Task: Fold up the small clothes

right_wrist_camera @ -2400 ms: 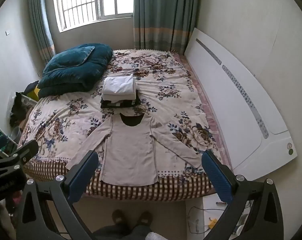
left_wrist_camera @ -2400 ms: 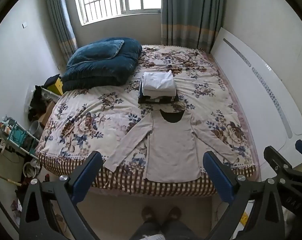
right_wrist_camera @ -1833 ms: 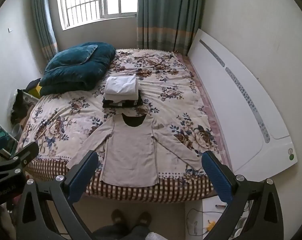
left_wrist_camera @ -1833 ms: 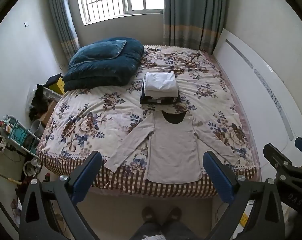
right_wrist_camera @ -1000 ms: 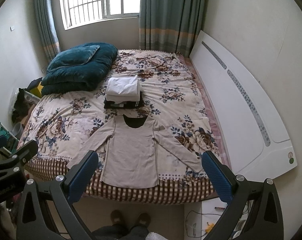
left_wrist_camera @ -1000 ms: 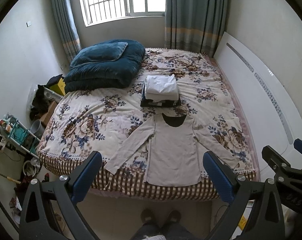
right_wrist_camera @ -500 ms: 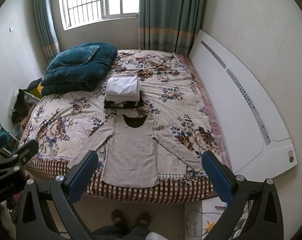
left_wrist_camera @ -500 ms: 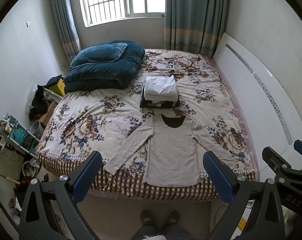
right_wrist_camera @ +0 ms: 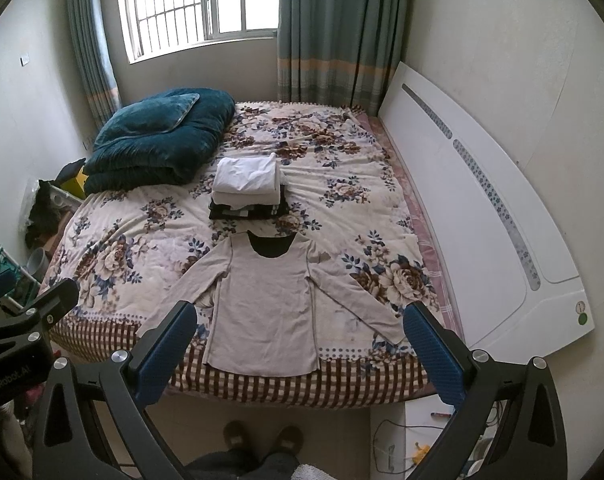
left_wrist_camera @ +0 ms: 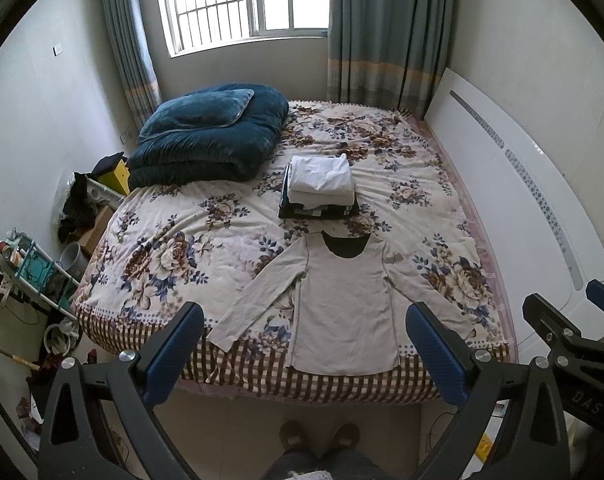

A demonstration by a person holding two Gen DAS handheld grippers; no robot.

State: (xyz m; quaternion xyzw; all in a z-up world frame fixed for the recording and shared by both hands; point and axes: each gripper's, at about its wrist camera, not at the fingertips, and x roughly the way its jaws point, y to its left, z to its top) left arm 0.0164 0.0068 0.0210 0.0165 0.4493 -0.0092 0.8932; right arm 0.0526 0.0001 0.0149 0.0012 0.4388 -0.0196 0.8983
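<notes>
Left wrist view showed the left tongs [left_wrist_camera: 304,344] with their blue-padded fingers [left_wrist_camera: 173,354] spread wide apart and holding nothing, raised well clear of the bed [left_wrist_camera: 169,248]. A beige long-sleeved shirt [left_wrist_camera: 344,300] lay flat on the floral bedspread at the bed's near edge, front side down or up I could not tell, with a dark neckline pointing toward the window [left_wrist_camera: 241,0] and both sleeves angled outward. Its hem reached the checked border of the bedspread. Just beyond the shirt's collar sat a stack of folded clothes [left_wrist_camera: 320,188], white pieces on top of darker ones, apart from the shirt by a narrow strip of bedspread. Farther from the shirt, toward the window and to the left, a folded dark teal quilt [left_wrist_camera: 205,140] with a matching pillow rested on the bed. A white headboard [left_wrist_camera: 514,208] ran along the bed's right side.

From the right wrist view, the right tongs [right_wrist_camera: 297,340] were likewise wide apart and empty, hanging above the floor in front of the bed, with the shirt [right_wrist_camera: 261,304] framed between their fingers [right_wrist_camera: 434,356]. The person's shoes [right_wrist_camera: 261,436] stood on the floor below the shirt's hem.
</notes>
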